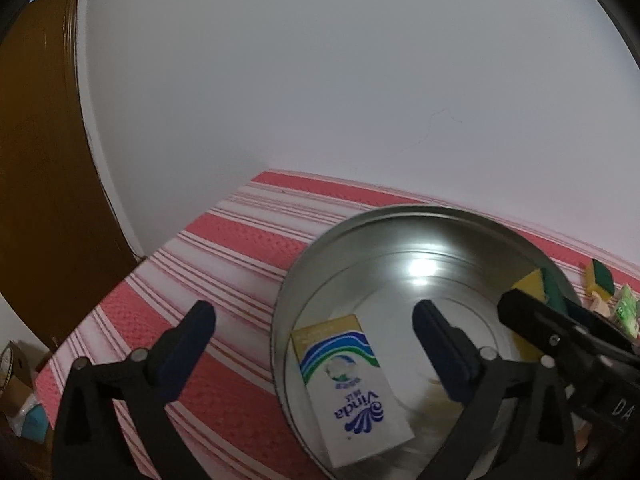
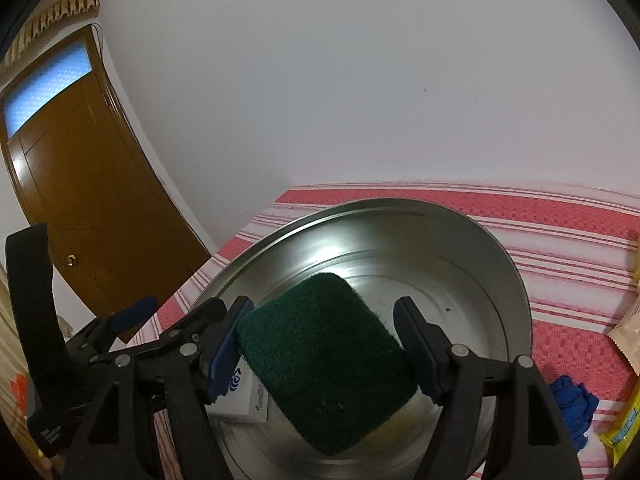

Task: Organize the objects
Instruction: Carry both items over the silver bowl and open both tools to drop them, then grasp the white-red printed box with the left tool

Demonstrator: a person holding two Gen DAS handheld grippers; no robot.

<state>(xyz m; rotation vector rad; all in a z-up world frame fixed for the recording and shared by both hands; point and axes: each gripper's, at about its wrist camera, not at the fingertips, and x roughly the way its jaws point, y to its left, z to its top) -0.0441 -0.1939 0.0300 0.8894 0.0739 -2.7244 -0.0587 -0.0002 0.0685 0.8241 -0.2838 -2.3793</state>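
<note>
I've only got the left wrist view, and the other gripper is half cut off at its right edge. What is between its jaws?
Observer: A green-faced scouring sponge sits between the right gripper jaws, over the round steel basin. Whether the jaws press on it is unclear.
Operator: Anything beside the basin on that side?
Observer: A crumpled blue fabric item lies on the red-striped cloth, to the basin's right.
Operator: Anything else?
Observer: A beige packet lies at the picture's right edge.
</note>
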